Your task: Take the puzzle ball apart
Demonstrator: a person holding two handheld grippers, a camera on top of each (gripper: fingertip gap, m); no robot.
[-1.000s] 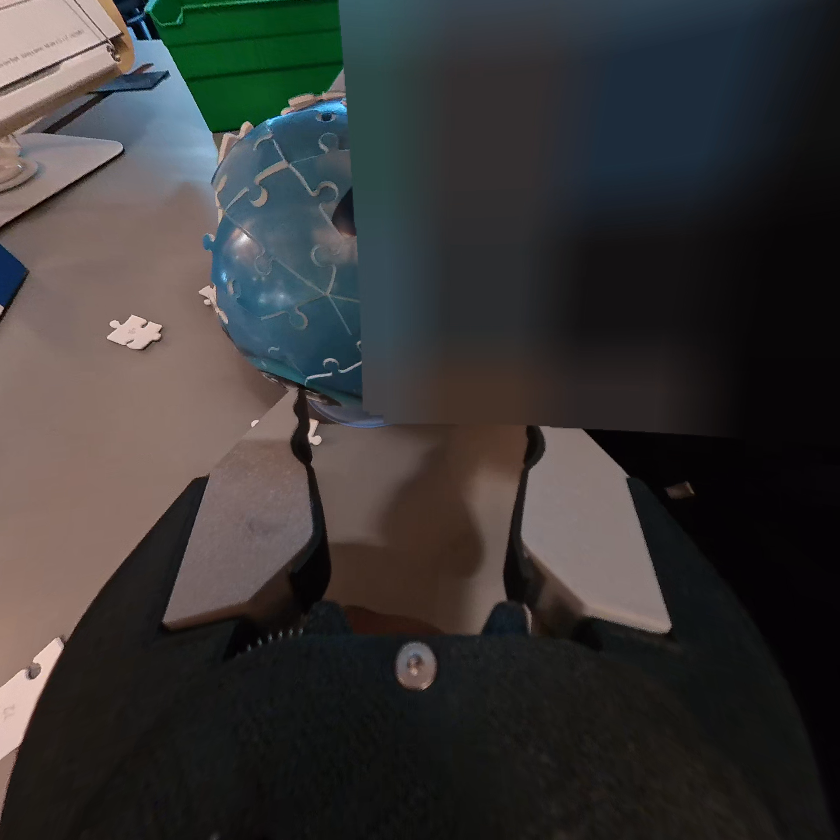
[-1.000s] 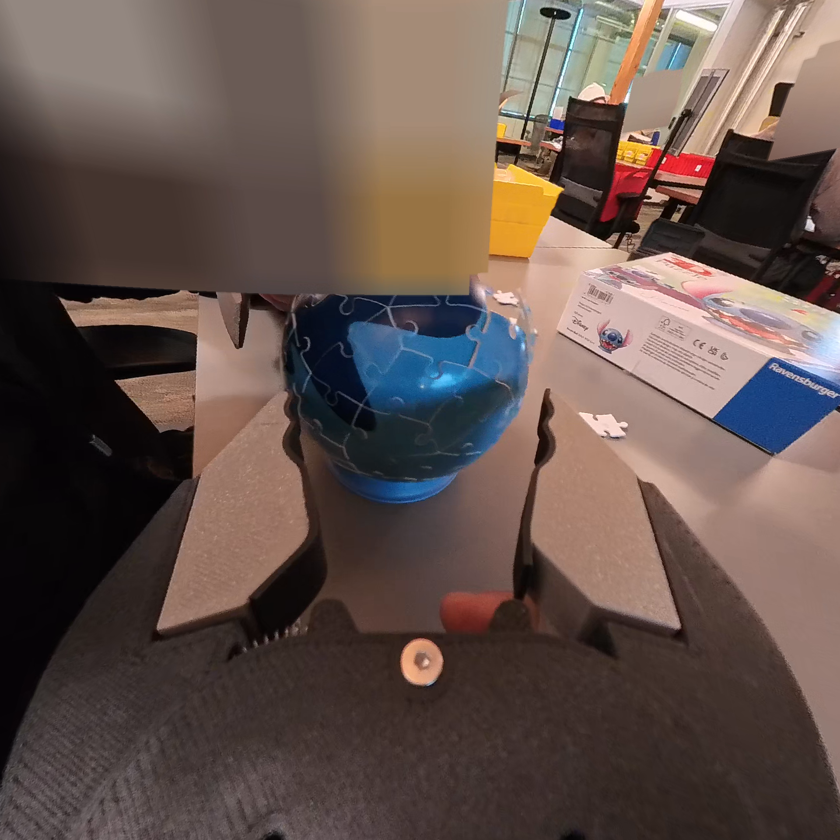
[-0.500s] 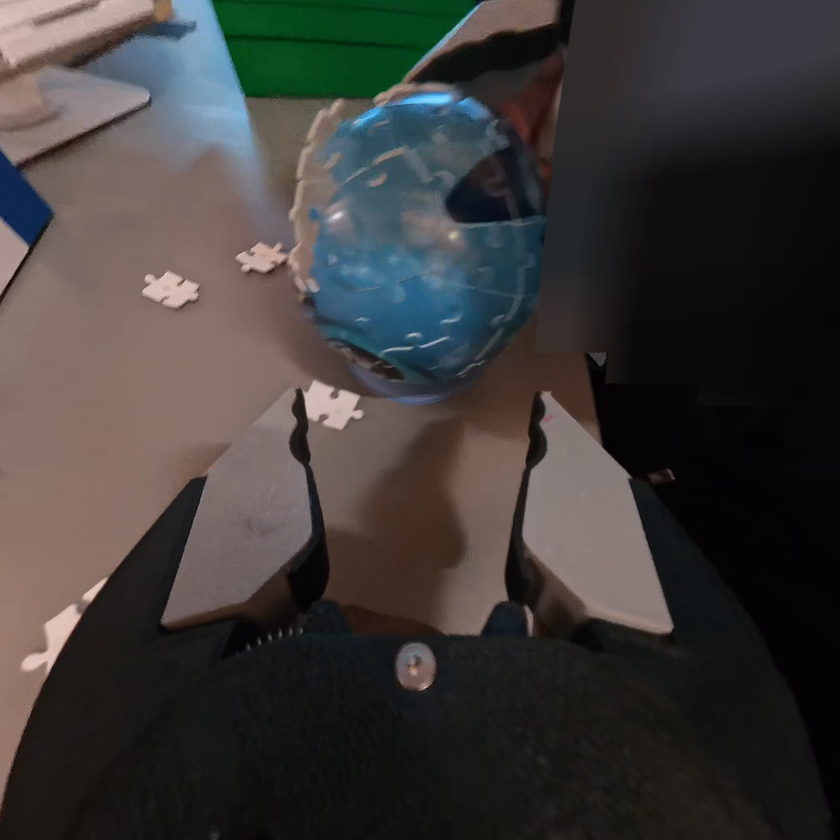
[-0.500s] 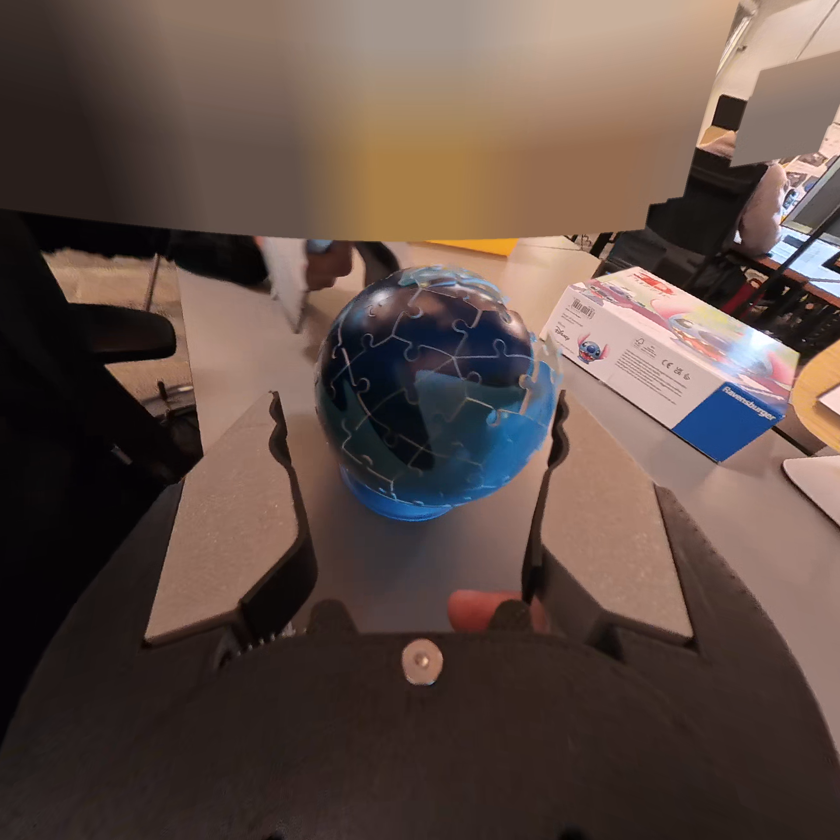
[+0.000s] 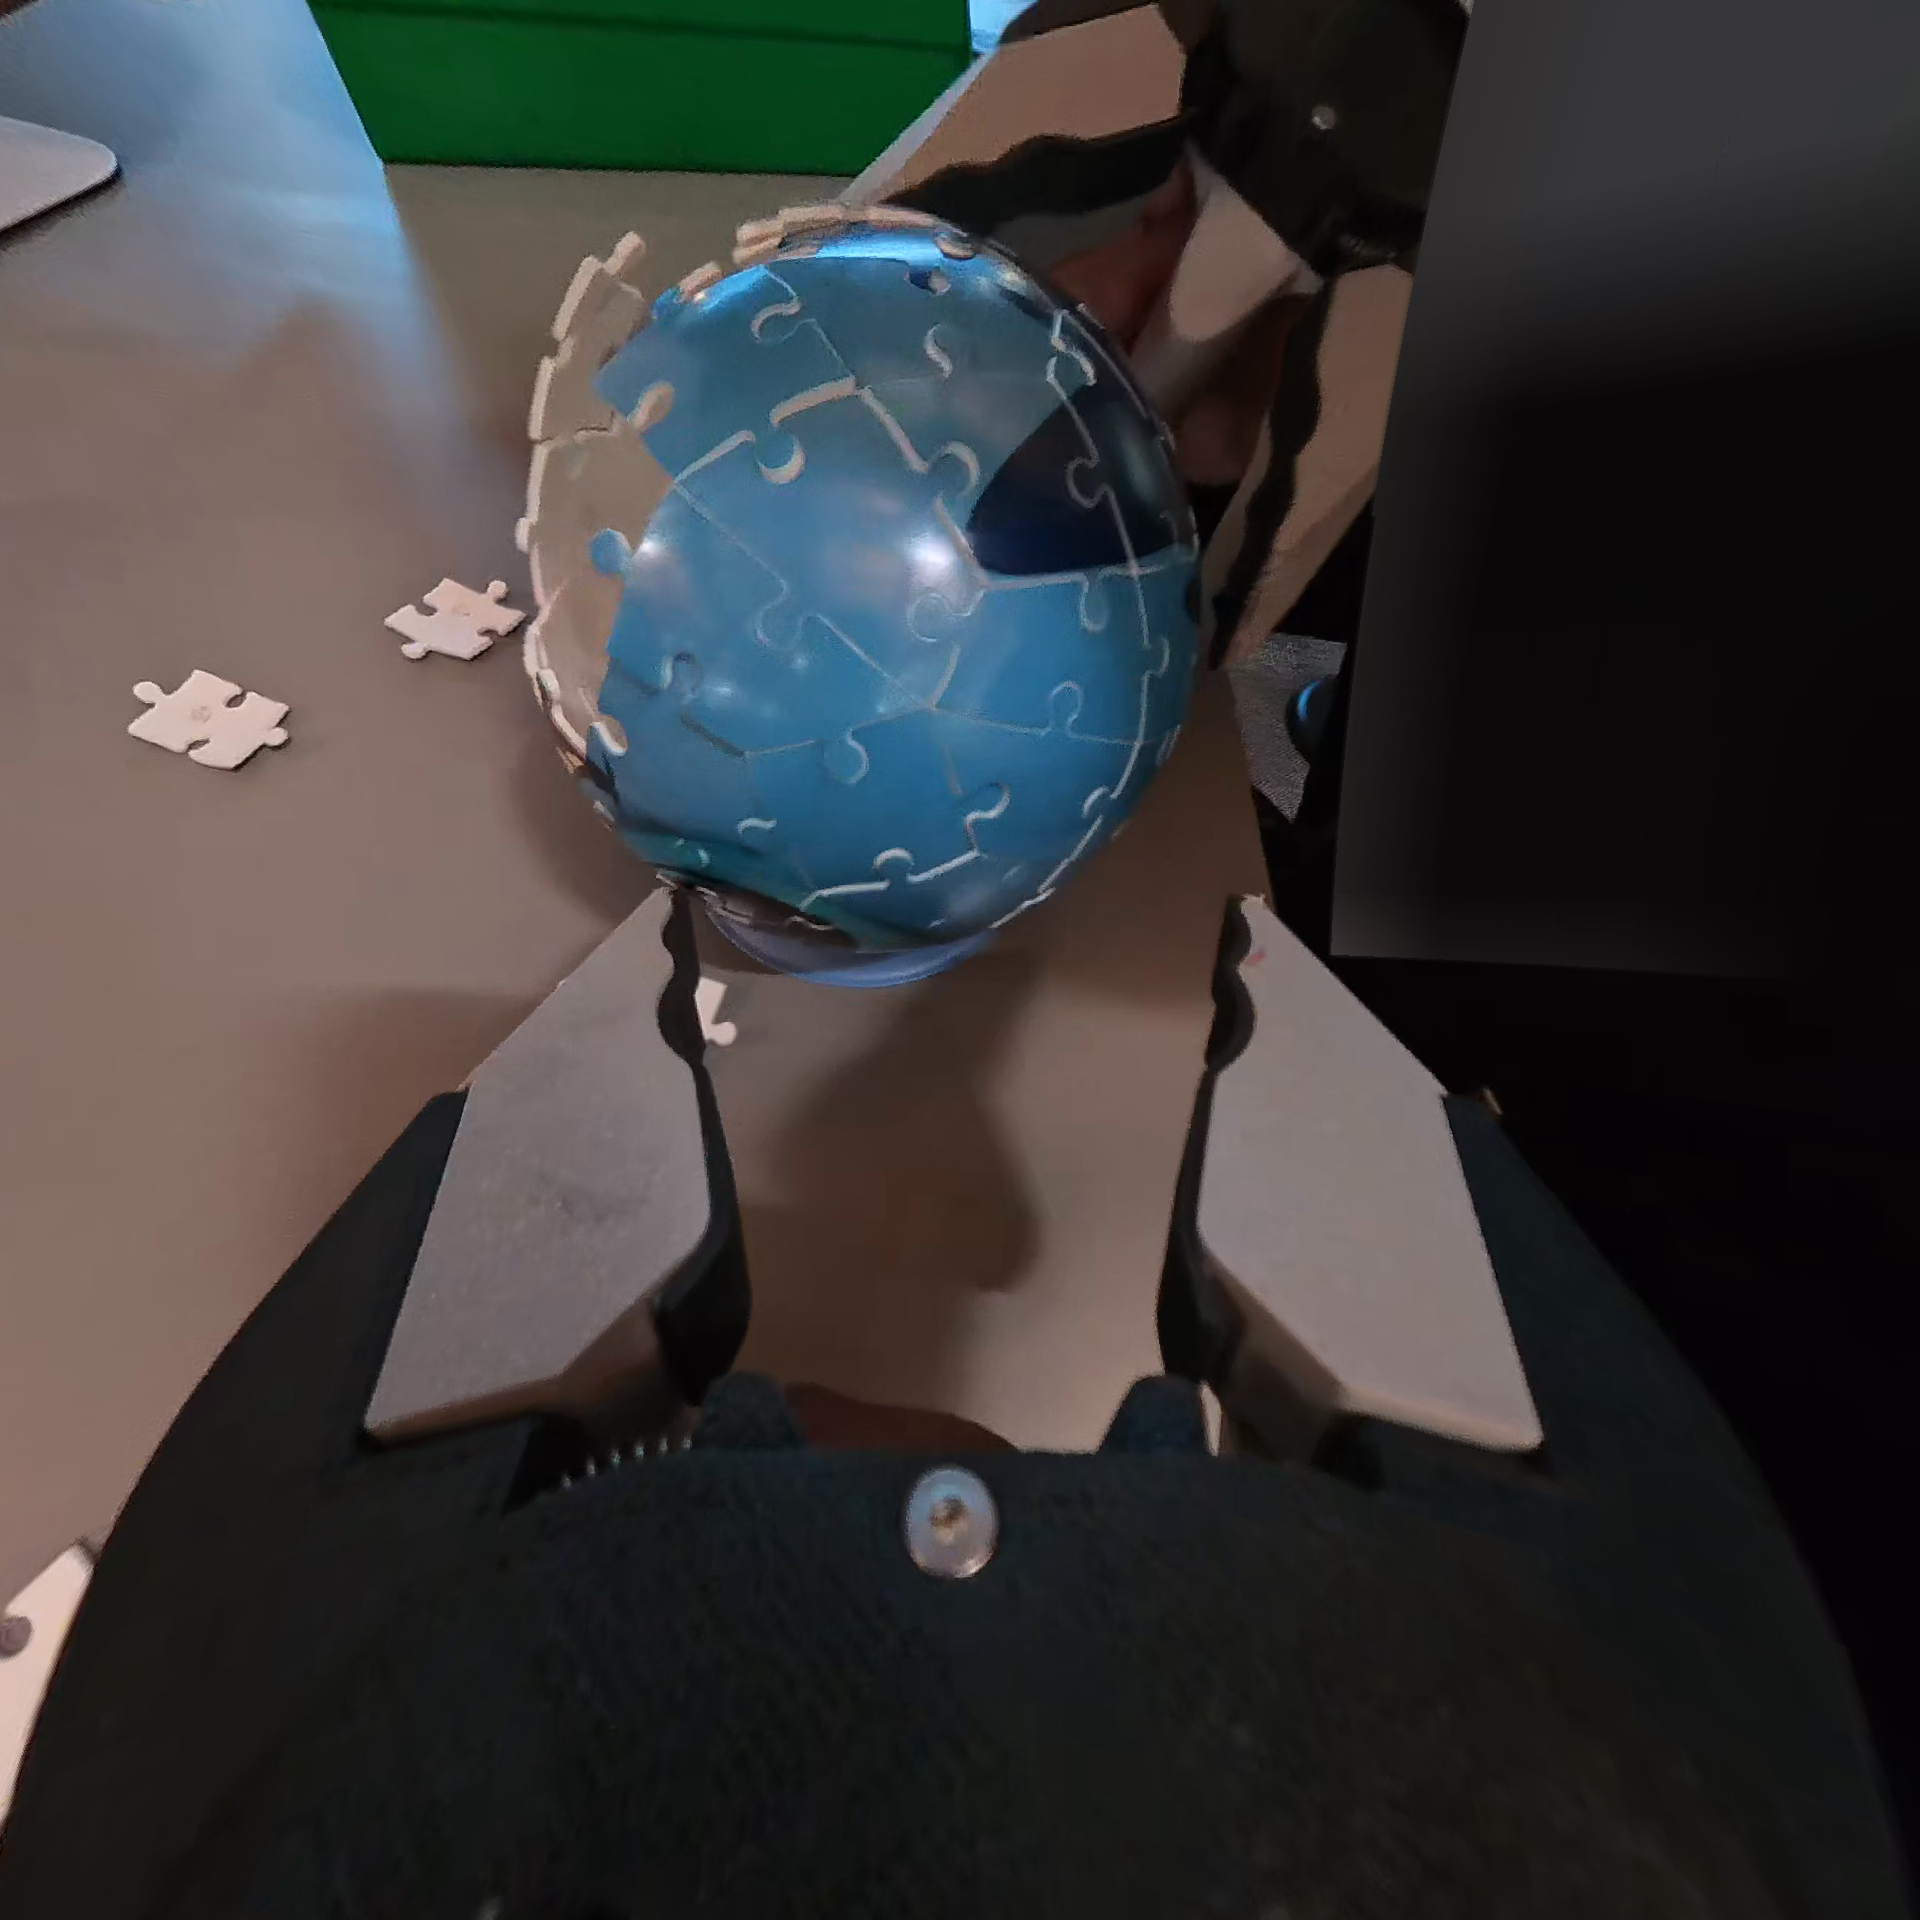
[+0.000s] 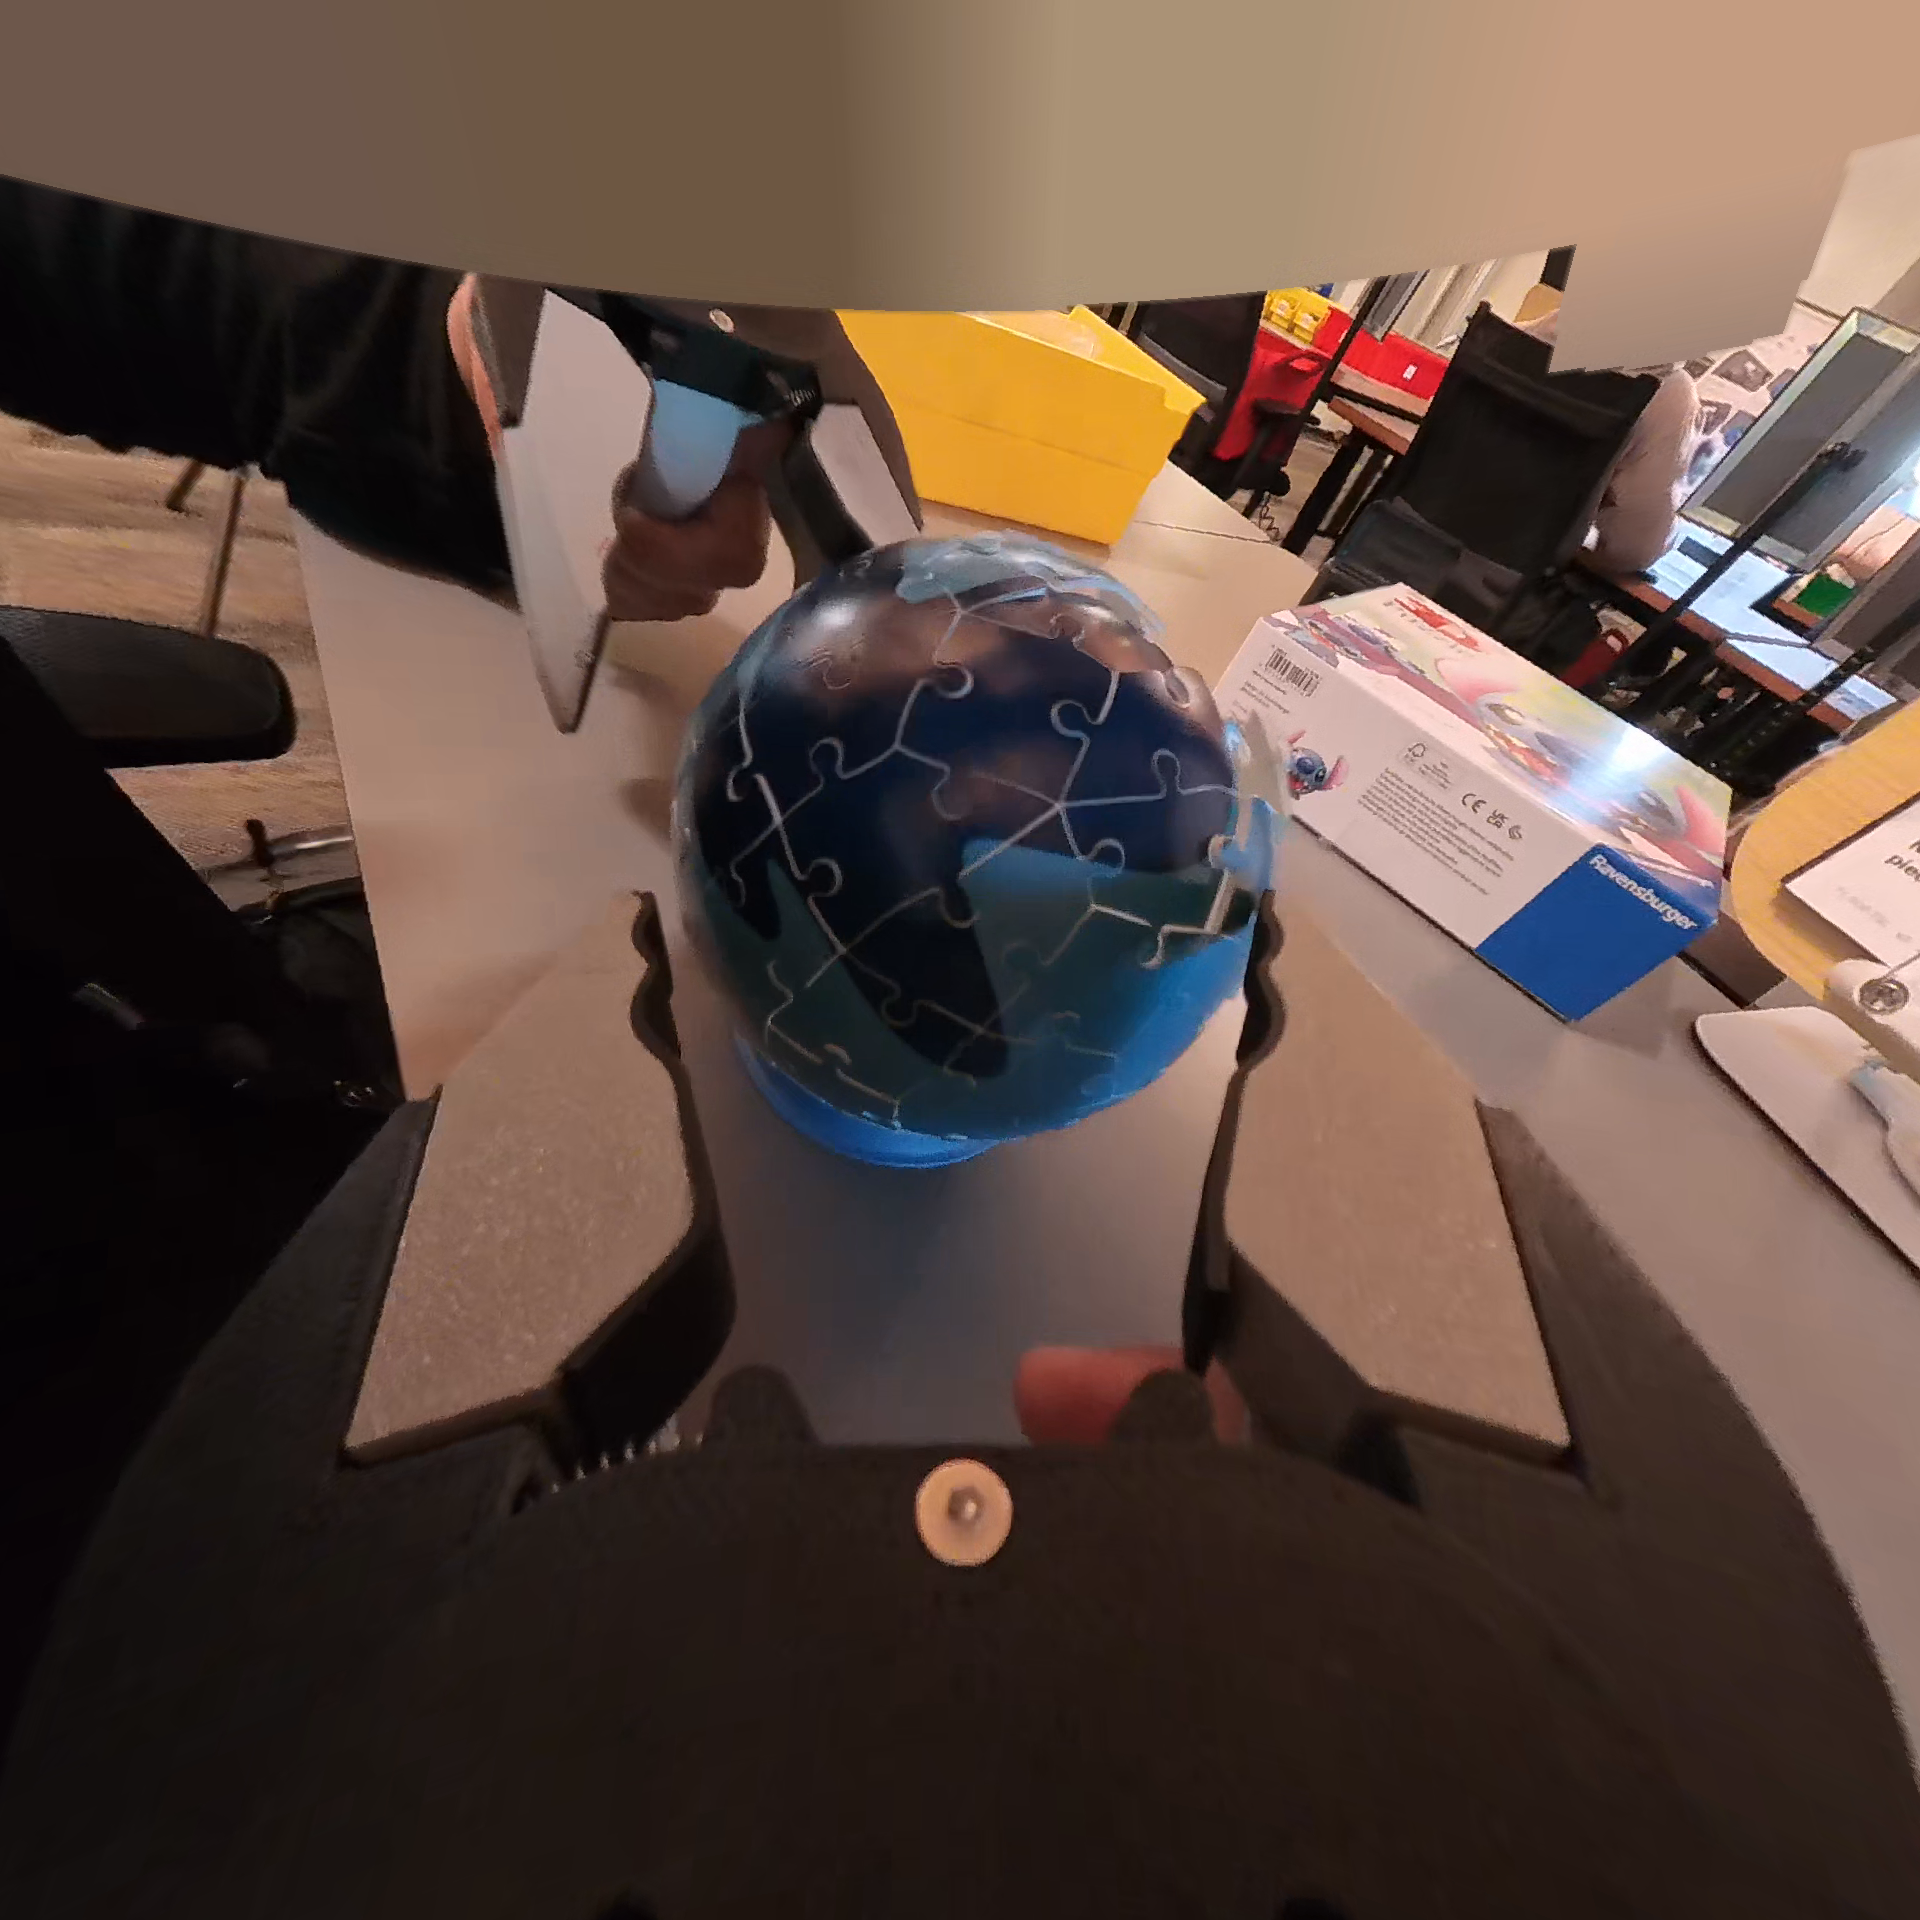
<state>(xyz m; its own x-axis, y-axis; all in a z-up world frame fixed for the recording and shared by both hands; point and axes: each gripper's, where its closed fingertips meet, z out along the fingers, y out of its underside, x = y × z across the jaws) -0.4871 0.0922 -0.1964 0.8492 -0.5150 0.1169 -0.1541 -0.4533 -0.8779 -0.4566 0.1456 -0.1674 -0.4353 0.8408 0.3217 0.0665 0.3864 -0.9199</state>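
The blue puzzle ball stands tilted on its blue base ring on the grey table. One side is open, with white piece edges showing at its left. My left gripper is open and empty, its tips just short of the ball's base. In the right wrist view the ball shows its dark side. My right gripper is open, with its tips on either side of the ball's near half. The right gripper's fingers show behind the ball. The left gripper shows beyond the ball.
Loose white puzzle pieces lie on the table left of the ball. A puzzle box lies to the right, a yellow bin behind and a green bin at the far side. The table edge runs close on the left.
Both grippers have come closer to the ball from opposite sides, still open. The ball has tipped over, and its open side no longer faces up.
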